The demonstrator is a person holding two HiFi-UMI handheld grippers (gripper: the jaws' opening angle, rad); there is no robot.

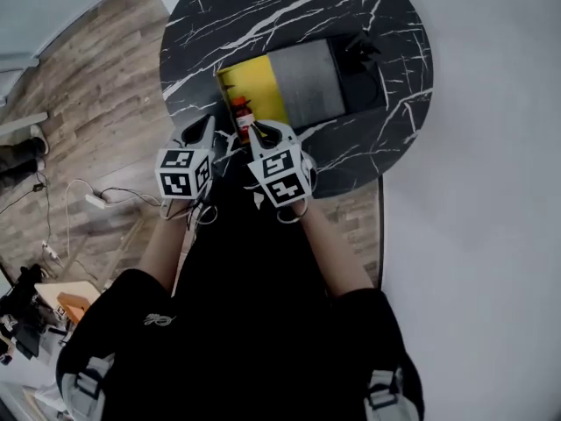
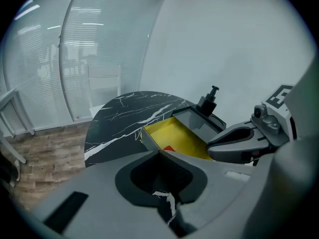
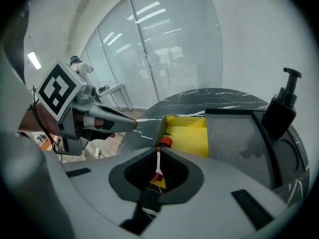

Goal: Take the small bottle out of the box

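The small bottle [image 1: 241, 115], red with an orange cap, stands in the near left corner of the open box [image 1: 221, 84] with the yellow inside. My right gripper [image 1: 257, 131] is shut, its tips right beside the bottle. In the right gripper view the orange cap [image 3: 165, 142] shows just past the closed tips, and red and yellow show through the slit below; I cannot tell whether anything is pinched. My left gripper [image 1: 209, 124] is shut too and hangs at the table's near edge, left of the box, holding nothing.
The box lies on a round black marble table [image 1: 263, 11]. A grey panel [image 1: 307, 82] covers the box's right half, and a black pump bottle [image 1: 361, 49] stands at its far end. Wooden floor and cables [image 1: 88, 200] lie to the left.
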